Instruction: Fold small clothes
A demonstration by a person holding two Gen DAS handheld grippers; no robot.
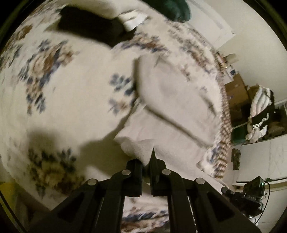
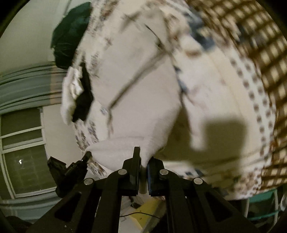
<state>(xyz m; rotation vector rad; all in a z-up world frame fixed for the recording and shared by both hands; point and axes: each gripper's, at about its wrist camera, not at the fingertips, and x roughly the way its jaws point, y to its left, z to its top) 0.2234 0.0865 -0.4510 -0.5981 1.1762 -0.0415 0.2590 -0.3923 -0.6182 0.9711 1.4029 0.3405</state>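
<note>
A white garment (image 1: 172,100) lies spread on a floral bedspread (image 1: 53,75), blurred by motion. My left gripper (image 1: 146,164) is shut on a near corner of the white garment, lifted a little off the bed. In the right wrist view the same white garment (image 2: 143,93) hangs and stretches away from me. My right gripper (image 2: 143,162) is shut on another near edge of it. The left gripper (image 2: 71,172) shows as a dark shape at the lower left of the right wrist view.
A black folded item (image 1: 93,26) and a white item (image 1: 132,18) lie at the far side of the bed. A dark green cloth (image 1: 170,9) sits beyond them. Cluttered shelves and boxes (image 1: 251,107) stand to the right. A window (image 2: 21,152) is at left.
</note>
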